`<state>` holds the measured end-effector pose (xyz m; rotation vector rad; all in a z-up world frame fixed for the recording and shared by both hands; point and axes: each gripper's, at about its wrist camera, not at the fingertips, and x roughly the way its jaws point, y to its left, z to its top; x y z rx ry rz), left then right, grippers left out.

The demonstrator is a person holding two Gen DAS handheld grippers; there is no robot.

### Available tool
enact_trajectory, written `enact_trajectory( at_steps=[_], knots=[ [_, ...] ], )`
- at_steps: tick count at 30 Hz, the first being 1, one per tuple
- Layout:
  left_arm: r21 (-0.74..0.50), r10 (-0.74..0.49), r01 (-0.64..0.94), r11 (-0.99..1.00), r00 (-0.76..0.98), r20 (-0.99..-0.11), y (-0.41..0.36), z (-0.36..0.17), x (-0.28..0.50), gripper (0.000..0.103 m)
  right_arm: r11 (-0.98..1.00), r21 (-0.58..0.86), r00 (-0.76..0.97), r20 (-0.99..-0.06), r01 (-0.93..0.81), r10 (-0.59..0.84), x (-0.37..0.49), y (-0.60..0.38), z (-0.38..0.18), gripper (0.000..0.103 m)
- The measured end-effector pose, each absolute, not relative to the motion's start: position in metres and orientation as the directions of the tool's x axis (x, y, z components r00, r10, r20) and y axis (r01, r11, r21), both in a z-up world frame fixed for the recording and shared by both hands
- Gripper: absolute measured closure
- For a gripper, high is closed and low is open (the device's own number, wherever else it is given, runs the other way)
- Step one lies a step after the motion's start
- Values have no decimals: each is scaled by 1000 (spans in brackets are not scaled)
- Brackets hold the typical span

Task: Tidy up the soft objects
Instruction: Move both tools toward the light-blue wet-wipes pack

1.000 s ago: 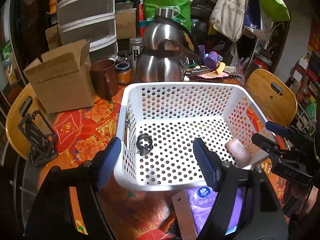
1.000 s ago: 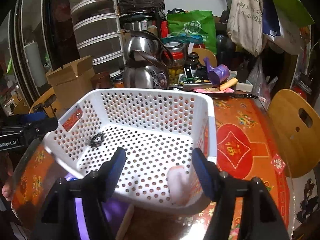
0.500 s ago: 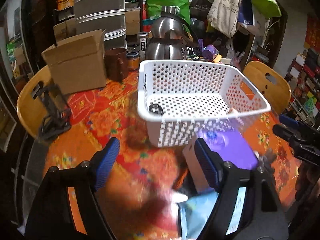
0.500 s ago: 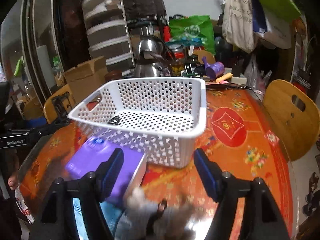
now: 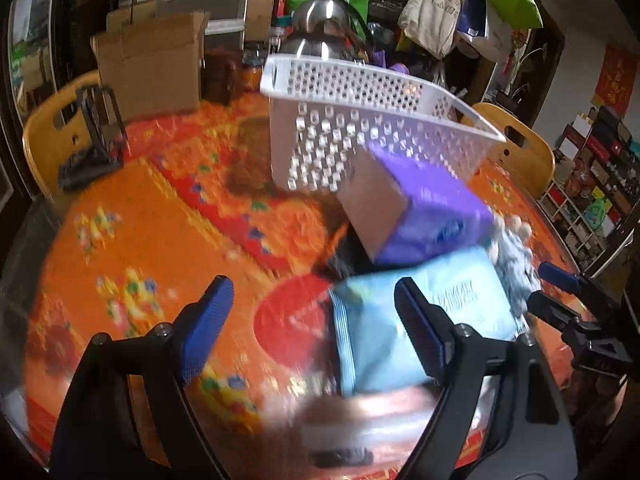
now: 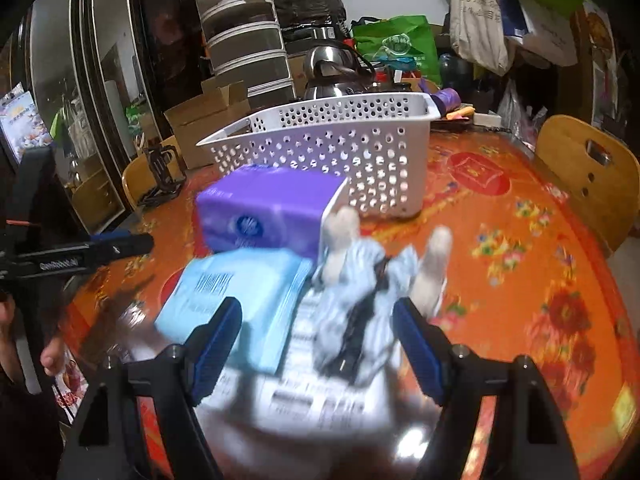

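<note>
While both views smeared with motion, the round table (image 6: 532, 280) under its orange patterned cloth carried everything that mattered. The white perforated basket (image 6: 340, 148) stood toward the far side; its inside was hidden from these low angles. Just in front of it, touching or nearly so, lay the purple tissue pack (image 6: 268, 208), with the light-blue tissue pack (image 6: 236, 304) nearer the cameras and partly tucked against it. Beside both sat the plush toy (image 6: 368, 280), grey-blue with pale limbs, on a printed sheet too blurred to read.

The packs looked light and squashy under slick film, so a grip across the short sides seemed safest; the film might slip. The toy should yield anywhere, its body being the surest hold.

The left gripper (image 5: 312, 324) stood wide apart and held nothing, above the cloth at the blue pack's edge. The right gripper (image 6: 316, 344) was likewise spread and unladen, framing the toy and the blue pack's corner. The dark strap across the toy was unclear.
</note>
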<state>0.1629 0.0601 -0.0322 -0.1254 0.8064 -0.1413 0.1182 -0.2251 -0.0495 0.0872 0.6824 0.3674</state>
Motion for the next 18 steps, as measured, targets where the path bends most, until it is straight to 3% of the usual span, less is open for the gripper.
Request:
enact_trajectory(
  at_steps=[8,18],
  knots=[
    [-195,-203,84,977,644,-737,50,-70,132,22,912,206,724,-557,-353,406,78,-209,-47,25],
    [-166,-217,139,976,627,-748,38,-94,118,22,890,177,670,-601,-421,436,90,-180,-63,27]
  ],
)
